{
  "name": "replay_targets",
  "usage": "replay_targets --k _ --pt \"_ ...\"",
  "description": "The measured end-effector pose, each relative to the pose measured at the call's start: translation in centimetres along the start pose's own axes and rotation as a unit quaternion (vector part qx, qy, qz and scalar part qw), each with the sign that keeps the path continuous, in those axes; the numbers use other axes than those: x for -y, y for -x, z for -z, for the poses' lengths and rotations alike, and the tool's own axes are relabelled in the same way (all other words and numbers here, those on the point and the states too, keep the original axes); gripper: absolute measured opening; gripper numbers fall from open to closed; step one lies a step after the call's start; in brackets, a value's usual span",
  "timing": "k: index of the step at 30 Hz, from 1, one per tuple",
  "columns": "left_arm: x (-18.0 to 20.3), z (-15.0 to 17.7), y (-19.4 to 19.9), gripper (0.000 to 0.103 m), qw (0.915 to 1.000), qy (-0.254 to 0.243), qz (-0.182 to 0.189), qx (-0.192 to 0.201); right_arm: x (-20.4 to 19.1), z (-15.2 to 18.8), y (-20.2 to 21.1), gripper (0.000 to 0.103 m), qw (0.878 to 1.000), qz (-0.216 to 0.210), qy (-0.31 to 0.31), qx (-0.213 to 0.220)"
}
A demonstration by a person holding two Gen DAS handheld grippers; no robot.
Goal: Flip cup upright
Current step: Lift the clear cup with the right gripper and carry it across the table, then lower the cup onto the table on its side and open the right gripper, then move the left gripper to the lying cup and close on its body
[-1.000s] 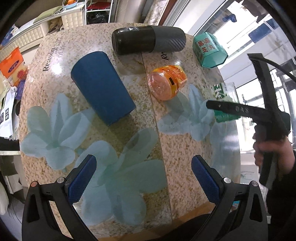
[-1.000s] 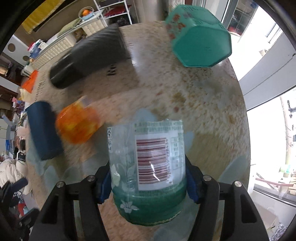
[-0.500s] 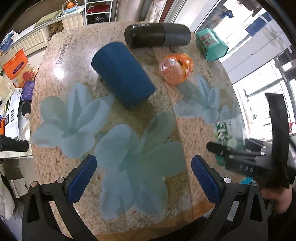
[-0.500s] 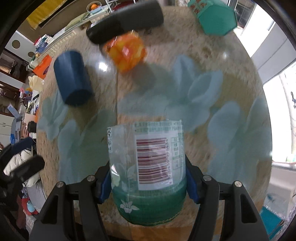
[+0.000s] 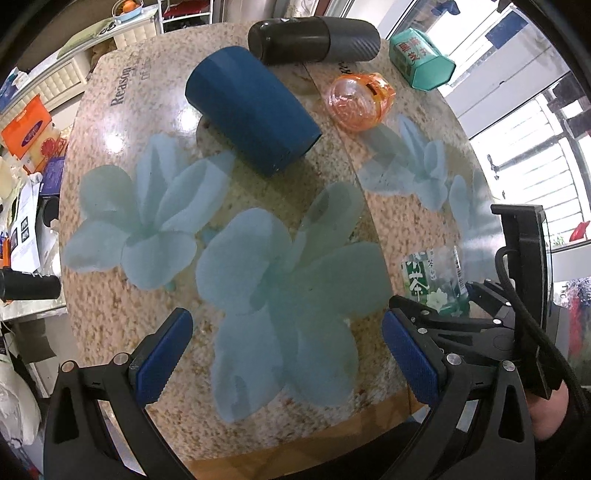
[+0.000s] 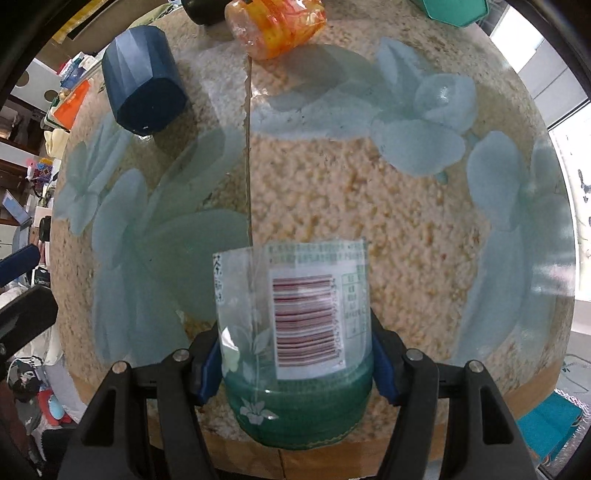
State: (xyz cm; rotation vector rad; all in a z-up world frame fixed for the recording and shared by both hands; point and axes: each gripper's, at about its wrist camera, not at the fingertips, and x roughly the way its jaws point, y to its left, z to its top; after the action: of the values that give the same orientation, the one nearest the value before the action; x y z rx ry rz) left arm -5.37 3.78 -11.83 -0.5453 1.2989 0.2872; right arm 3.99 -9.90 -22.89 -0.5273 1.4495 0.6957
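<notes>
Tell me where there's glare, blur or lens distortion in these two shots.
Left wrist view: window glare whitens the table near the printed lettering; fisheye bends its edges; the image is sharp. Right wrist view: the blown-out window at right washes the table rim; the clear labelled cup in the right tool looms large; the orange container looks slightly soft.

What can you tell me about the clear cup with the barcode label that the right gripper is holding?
The clear cup looks like thin transparent plastic cut from a drink bottle, with a green band and a white flower at the end nearest the camera. A wrap label carries a red-striped barcode and small print. The right gripper is shut on it, blue pads pressing both sides just above the green band. The left wrist view shows it near the right edge of the table. Whether it touches the tabletop cannot be told.
</notes>
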Motion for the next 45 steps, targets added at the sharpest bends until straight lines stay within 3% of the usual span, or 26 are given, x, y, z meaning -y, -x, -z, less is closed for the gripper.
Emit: replay_targets --k 5,7,12,20,32,35,45 --pt "-0.2 -0.1 0.1 0.103 1.0000 -0.001 0.000 0.001 -0.2 0.8 0.3 0.067 1.000 0.005 -0.001 0.001" --pt "-0.3 -0.1 0.1 0.103 1.0000 -0.002 0.000 0.000 -0.2 1.0 0.3 0.080 1.000 0.003 -0.007 -0.001" --pt "-0.3 0.0 0.1 0.103 1.0000 -0.004 0.000 -0.005 0.0 0.9 0.5 0.097 1.000 -0.001 -0.015 0.000" --pt "-0.1 0.4 1.0 0.103 1.0000 -0.007 0.004 0.001 0.6 1.3 1.9 0.097 1.000 -0.002 -0.015 0.012" --pt "2.4 -0.6 4.2 0.103 0.9994 0.000 0.032 0.009 5.3 3.4 9.9 0.097 0.996 -0.026 -0.039 0.077" --pt "4.0 -1.0 4.0 0.103 0.9994 -0.007 0.032 -0.005 7.0 3.9 10.7 0.097 0.995 -0.028 -0.047 0.084" --pt "8.0 -1.9 0.0 0.103 0.9968 0.035 0.020 -0.070 13.2 5.2 11.7 0.097 0.994 -0.036 -0.075 0.071"
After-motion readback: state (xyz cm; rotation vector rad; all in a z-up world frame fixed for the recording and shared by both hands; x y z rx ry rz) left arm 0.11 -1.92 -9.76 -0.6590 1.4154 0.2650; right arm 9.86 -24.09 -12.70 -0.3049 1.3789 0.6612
